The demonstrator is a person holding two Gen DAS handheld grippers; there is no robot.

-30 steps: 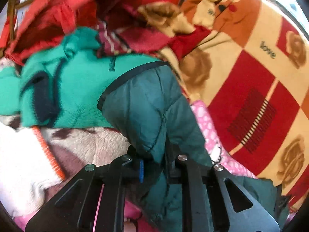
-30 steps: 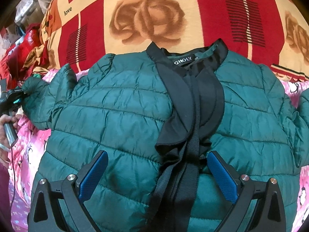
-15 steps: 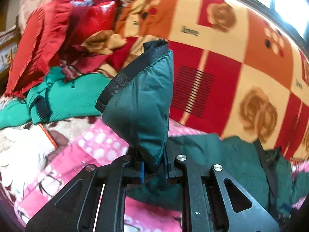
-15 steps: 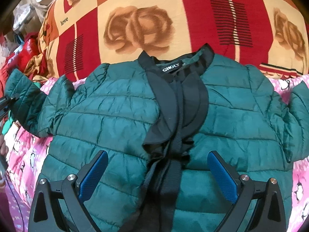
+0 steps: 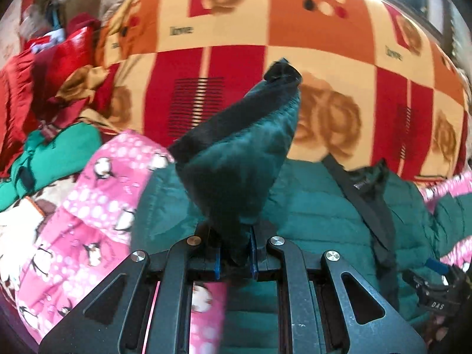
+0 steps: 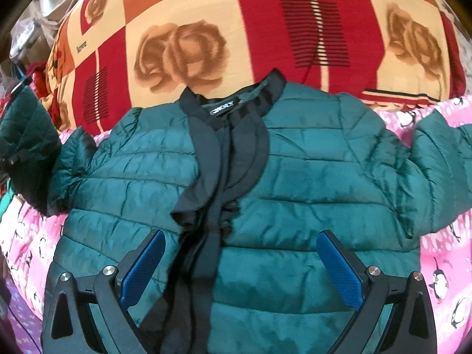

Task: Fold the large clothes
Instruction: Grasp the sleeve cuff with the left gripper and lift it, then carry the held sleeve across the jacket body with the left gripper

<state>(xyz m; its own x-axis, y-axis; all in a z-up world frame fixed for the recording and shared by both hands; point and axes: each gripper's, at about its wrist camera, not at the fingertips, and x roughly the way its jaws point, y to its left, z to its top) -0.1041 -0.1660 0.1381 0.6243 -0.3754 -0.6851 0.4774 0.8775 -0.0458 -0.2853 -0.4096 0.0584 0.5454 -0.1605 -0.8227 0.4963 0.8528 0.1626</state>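
A dark green quilted jacket [image 6: 309,188] with black collar and front trim lies face up on the bed, collar toward the far side. My left gripper [image 5: 234,261] is shut on the cuff end of the jacket's left sleeve [image 5: 239,159] and holds it lifted above the jacket body [image 5: 312,206]. The raised sleeve also shows at the left edge of the right wrist view [image 6: 26,135]. My right gripper [image 6: 240,268] is open and empty, low over the jacket's lower front, its blue pads either side of the black placket. The other sleeve [image 6: 436,162] lies spread to the right.
A red, orange and cream rose-print blanket [image 6: 265,29] covers the far bed. A pink penguin-print sheet [image 5: 97,212] lies under the jacket. A pile of red and bright green clothes [image 5: 50,147] sits at the left. The right gripper shows at lower right of the left view [image 5: 439,289].
My left gripper has lifted the sleeve off the clothes pile and swung it right, over the jacket body. My right gripper has pulled back slightly and stays open.
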